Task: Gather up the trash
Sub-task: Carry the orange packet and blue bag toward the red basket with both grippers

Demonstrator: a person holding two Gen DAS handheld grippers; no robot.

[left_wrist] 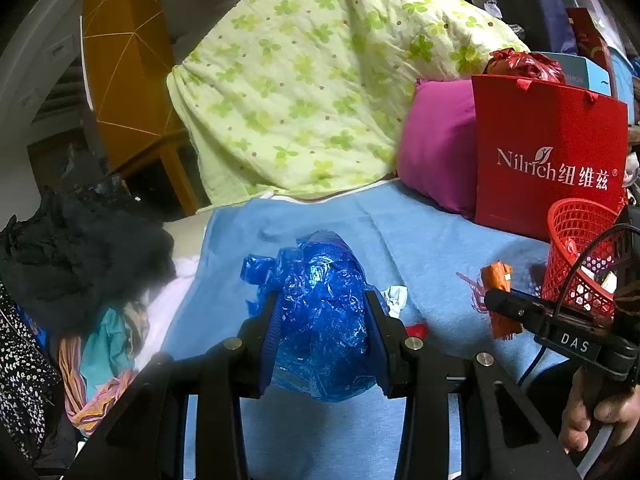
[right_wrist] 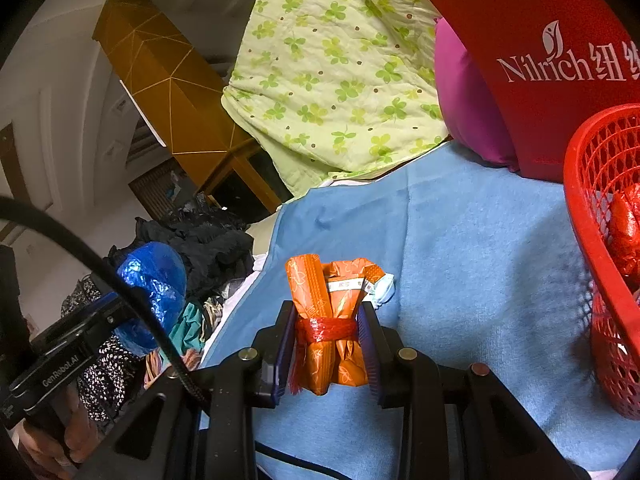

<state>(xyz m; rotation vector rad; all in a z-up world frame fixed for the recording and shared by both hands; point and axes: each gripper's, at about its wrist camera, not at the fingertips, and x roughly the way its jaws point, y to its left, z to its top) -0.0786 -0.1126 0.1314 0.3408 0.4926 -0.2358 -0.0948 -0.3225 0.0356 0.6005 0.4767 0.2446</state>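
The left gripper (left_wrist: 322, 316) clamps a crinkly blue plastic wad (left_wrist: 320, 320); the right gripper (right_wrist: 326, 340) squeezes glossy orange wrappers (right_wrist: 328, 320).

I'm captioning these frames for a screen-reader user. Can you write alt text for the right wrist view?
The right gripper is shut on an orange wrapper bundle tied with red string, above a blue cloth. A red mesh basket stands at the right, before a red paper bag; at left, the left gripper holds a crumpled blue plastic bag.
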